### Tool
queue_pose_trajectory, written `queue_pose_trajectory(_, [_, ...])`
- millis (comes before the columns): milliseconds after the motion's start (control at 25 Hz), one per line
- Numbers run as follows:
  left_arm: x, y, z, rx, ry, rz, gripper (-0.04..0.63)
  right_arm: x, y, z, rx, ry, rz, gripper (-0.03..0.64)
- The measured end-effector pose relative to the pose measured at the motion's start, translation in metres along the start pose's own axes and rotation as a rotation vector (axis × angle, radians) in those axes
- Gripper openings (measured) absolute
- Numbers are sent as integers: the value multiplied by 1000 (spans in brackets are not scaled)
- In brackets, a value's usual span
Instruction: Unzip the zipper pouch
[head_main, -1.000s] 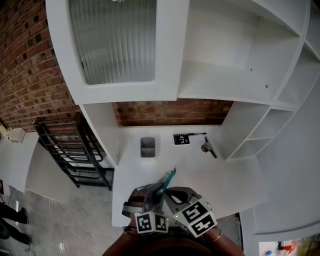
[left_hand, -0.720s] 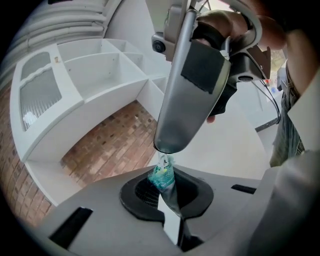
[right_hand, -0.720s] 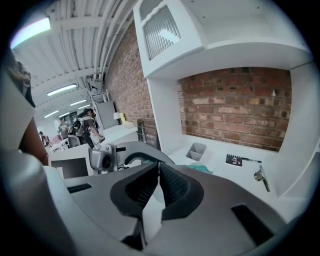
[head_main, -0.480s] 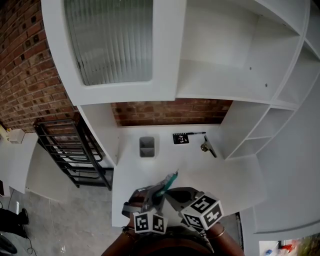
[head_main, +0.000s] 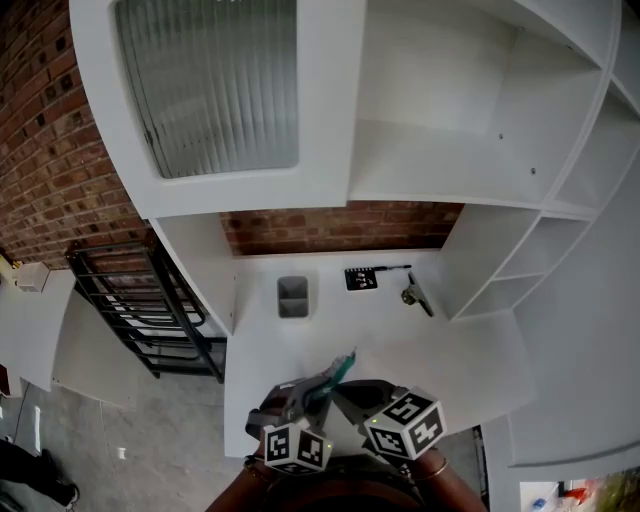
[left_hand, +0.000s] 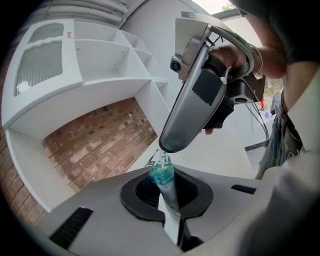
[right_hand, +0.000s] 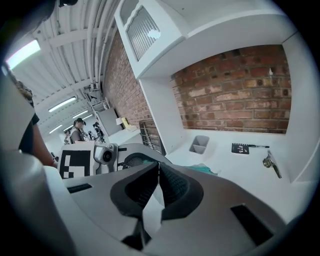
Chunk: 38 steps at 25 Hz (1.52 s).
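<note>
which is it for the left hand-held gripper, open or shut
Shut on the pouch. In the left gripper view, the left hand-held gripper has its jaws closed, with the teal zipper pouch pinched between them.

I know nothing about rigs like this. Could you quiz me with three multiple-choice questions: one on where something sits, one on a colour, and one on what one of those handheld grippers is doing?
1. Where does the small grey holder stand?
A. On the top shelf
B. On the white desk, near the brick wall
C. On the floor

2. What colour is the pouch's edge?
A. Teal
B. Red
C. Yellow

3. How do the left gripper's jaws stand?
A. Wide open and empty
B. Open around the grey holder
C. Shut on the pouch

Answers:
1 B: the head view shows the grey holder on the desk, close to the brick wall.
2 A: the pouch shows teal in the left gripper view.
3 C: the left gripper has its pads pressed onto the pouch.
</note>
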<state>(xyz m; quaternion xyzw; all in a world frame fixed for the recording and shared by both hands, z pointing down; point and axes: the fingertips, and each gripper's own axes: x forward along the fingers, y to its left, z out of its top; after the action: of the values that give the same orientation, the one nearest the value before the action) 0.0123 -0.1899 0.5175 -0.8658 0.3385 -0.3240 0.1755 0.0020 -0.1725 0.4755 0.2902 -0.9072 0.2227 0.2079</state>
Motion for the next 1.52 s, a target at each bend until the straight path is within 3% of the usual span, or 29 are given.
queue_pose_trajectory(720, [5,-15,-6,44,46,-5,9,-2,-12,-18,122,-11,-70,9])
queue_pose_trajectory(840, [-3,-17,1,-18,-1,-14,8,-11,-37,-28,130,-3,-176,3])
queue_pose_trajectory(920, [-6,-19,7,-35,-25,-21,8,-18,-46,-29,187,-20,-158,3])
queue_pose_trajectory(1080, [-3,-23,11,-22,-27,-28,8,-22,-53,-30,164,-15,-180,3])
queue_pose_trajectory(1520, [-4,-18,14,-81,-61,-62,8,-27,-61,-27,184,-46,-197,3])
